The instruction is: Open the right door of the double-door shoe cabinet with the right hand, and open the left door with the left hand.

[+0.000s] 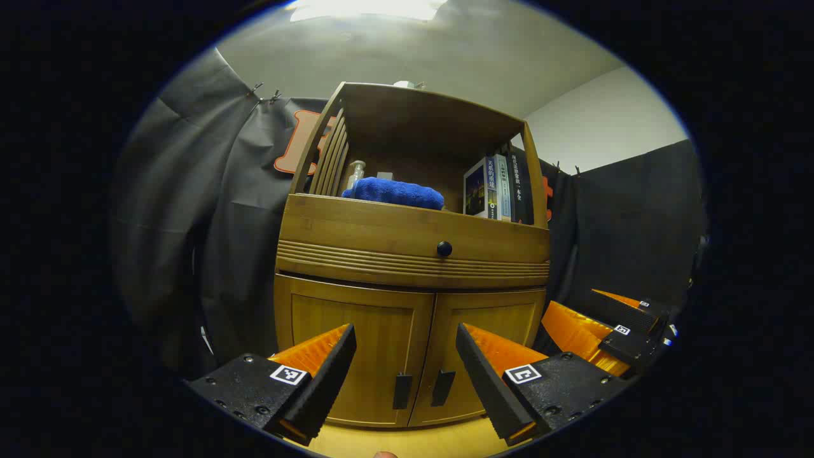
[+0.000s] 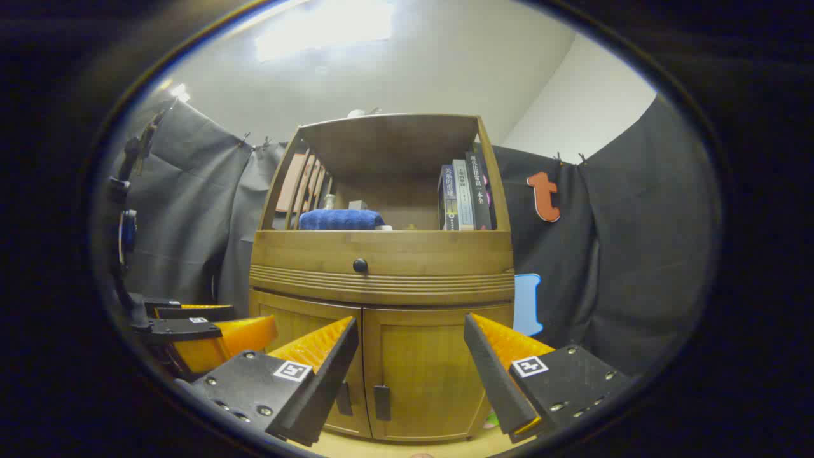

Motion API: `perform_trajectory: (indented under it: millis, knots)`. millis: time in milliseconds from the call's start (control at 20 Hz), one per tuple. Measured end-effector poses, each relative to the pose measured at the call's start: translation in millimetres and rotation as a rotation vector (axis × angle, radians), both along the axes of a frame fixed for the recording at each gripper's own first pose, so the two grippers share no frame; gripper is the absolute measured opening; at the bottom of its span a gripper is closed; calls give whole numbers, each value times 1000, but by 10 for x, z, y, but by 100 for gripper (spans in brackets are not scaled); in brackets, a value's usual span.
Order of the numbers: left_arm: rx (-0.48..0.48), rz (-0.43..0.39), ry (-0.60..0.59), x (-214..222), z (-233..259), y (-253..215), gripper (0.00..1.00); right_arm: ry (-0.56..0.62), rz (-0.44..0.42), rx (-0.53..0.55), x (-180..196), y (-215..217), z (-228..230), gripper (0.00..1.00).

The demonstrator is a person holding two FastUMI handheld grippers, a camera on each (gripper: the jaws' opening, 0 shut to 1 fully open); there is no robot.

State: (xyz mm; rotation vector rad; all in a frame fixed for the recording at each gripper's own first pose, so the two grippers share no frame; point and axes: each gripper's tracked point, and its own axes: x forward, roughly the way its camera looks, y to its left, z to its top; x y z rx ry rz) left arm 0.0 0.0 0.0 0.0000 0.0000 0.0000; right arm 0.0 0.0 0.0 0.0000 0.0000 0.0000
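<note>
The wooden shoe cabinet (image 1: pixel 413 229) stands in front of me with both lower doors shut. In the left gripper view, the left door (image 1: pixel 381 343) and right door (image 1: pixel 502 318) meet at two dark handles (image 1: pixel 402 390) low down. My left gripper (image 1: pixel 404 327) is open a short way in front of the doors, holding nothing. In the right gripper view, my right gripper (image 2: pixel 411 318) is open before the right door (image 2: pixel 426 369) and its handle (image 2: pixel 381 402), also holding nothing. Each view shows the other gripper off to one side: the right gripper (image 1: pixel 610 331) and the left gripper (image 2: pixel 191 327).
Above the doors is a drawer with a round dark knob (image 1: pixel 444 249). The open shelf holds a blue towel (image 1: pixel 394 193), a small bottle and upright books (image 1: pixel 496 187). Black cloth hangs behind and beside the cabinet. A light wooden floor (image 1: pixel 407 439) lies below.
</note>
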Motion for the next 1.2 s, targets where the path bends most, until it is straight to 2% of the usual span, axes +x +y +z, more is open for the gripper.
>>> perform_trajectory:
  millis: [850,950,1000,1150,1200]
  knots:
    - [-11,12,4,-133,4,-70,97,5,-3,-10,-129,-77,15,98]
    - [-6,26,9,-150,-5,-28,97,21,3,-5,-112,-54,-60,98]
    - [-3,34,12,-162,-9,12,97,32,5,-1,-89,-44,-104,94]
    - [14,77,21,-229,-23,173,97,73,7,5,17,-22,-297,94]
    - [22,98,22,-252,-13,244,97,92,7,4,62,-17,-373,98]
